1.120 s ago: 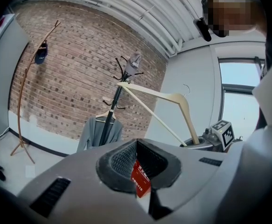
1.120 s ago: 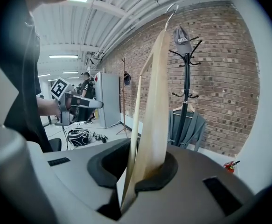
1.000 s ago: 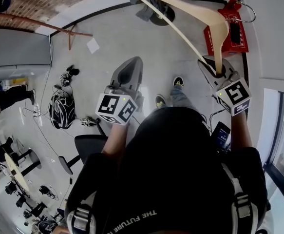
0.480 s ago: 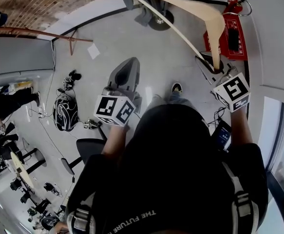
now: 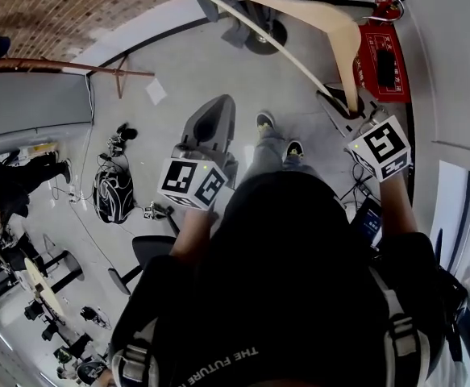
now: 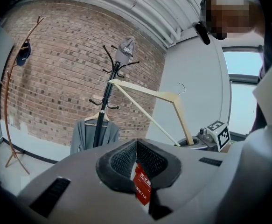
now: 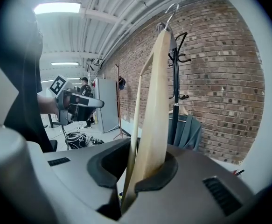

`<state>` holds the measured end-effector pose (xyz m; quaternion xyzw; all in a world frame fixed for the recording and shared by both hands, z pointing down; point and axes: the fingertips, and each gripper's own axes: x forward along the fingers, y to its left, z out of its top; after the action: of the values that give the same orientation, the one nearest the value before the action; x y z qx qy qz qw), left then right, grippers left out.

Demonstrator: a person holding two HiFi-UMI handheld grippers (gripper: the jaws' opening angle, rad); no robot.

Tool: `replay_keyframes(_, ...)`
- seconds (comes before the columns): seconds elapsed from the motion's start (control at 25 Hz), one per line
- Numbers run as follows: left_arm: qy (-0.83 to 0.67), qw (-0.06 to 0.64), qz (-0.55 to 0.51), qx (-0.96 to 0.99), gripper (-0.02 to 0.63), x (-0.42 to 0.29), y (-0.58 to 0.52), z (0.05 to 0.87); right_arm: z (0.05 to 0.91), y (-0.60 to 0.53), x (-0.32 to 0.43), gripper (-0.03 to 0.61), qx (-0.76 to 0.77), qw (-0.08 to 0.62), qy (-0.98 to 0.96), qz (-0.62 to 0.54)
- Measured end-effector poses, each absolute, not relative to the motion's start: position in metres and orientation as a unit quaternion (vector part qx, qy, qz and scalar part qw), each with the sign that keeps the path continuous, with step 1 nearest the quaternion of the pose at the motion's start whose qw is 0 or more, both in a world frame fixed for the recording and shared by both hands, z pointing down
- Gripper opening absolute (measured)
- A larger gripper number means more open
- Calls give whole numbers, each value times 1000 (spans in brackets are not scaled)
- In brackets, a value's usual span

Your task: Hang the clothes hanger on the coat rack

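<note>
**A:** How's the right arm set?

**B:** The forearm is stretched forward in front of the person's chest, and the right gripper (image 5: 341,103) is tipped slightly below level. Its jaws are drawn narrow on one end of the wooden clothes hanger (image 5: 299,10). In the right gripper view the wood sits wedged between the pads (image 7: 106,169).

**A:** And the hanger itself?

**B:** It's in the air. It rises from the jaws up and away from the person, with its metal hook (image 6: 180,87) at the top. In the left gripper view the hook shows against plain grey wall, apart from the coat rack (image 6: 105,101). The hanger's far tip lines up with the rack's black pole in that view, but I can't tell whether it touches.

**A:** What about the left arm?

**B:** It's also held out forward, beside the right arm and well apart from the hanger. The left gripper (image 5: 210,119) points a little downward too. Its jaws are together, with nothing between them.

**A:** What's on the rack?

**B:** It stands before the brick wall (image 6: 47,78). A grey garment (image 6: 94,136) hangs low on it and a grey cap (image 6: 125,48) sits on top.
</note>
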<state>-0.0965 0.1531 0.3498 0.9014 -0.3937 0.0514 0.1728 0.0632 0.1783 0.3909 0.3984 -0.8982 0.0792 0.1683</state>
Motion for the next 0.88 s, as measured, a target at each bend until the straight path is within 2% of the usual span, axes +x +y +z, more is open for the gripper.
replay_keyframes(0.88,-370,191,16,909,20,-149,-40,360,386,1,17,43,398,225,-886,75)
